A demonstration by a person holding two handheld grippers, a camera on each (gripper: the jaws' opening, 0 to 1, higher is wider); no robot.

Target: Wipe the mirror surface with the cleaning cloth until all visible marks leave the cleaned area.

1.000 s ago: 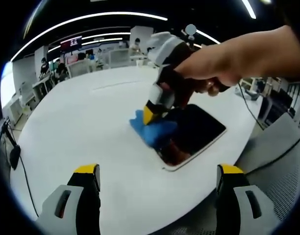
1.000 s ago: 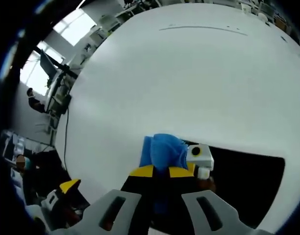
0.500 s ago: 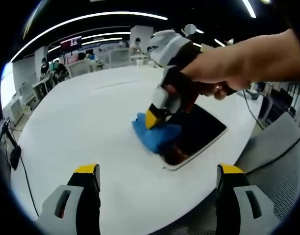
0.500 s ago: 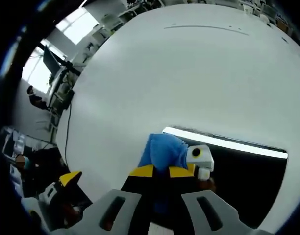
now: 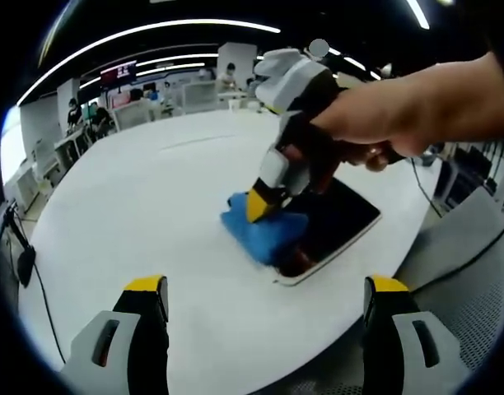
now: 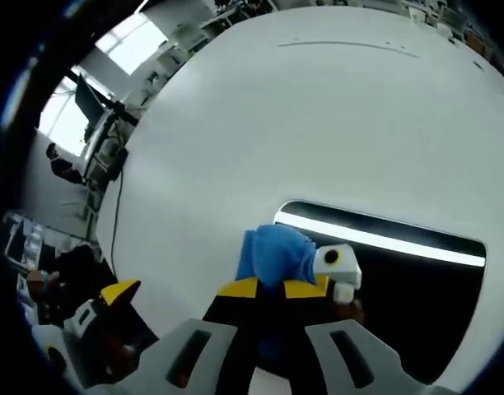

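My right tool (image 6: pixel 271 290) pinches the blue cleaning cloth (image 6: pixel 273 251) between its yellow-tipped jaws, which are pressed together on the bunched fabric at the lower middle of the right gripper view. I judge the grip is kept tight so the cloth cannot slip while it is dragged across the glass. In the left gripper view the same tool (image 5: pixel 260 206) comes down from the upper right of the frame, a hand (image 5: pixel 400 99) gripping it, and pushes the cloth (image 5: pixel 260 230) onto the left edge of the mirror (image 5: pixel 338 218).

The mirror lies flat on the white surface (image 5: pixel 145 197), right of centre in that view; its dark glass (image 6: pixel 400 280) sits at the lower right of the right gripper view, with a bright light strip reflected across it. I cannot make out any marks on it.

My left tool (image 5: pixel 264 309) hangs spread wide at the bottom of its frame, holding nothing, well apart from the mirror. I take it that it stands back to keep mirror and cloth in sight.
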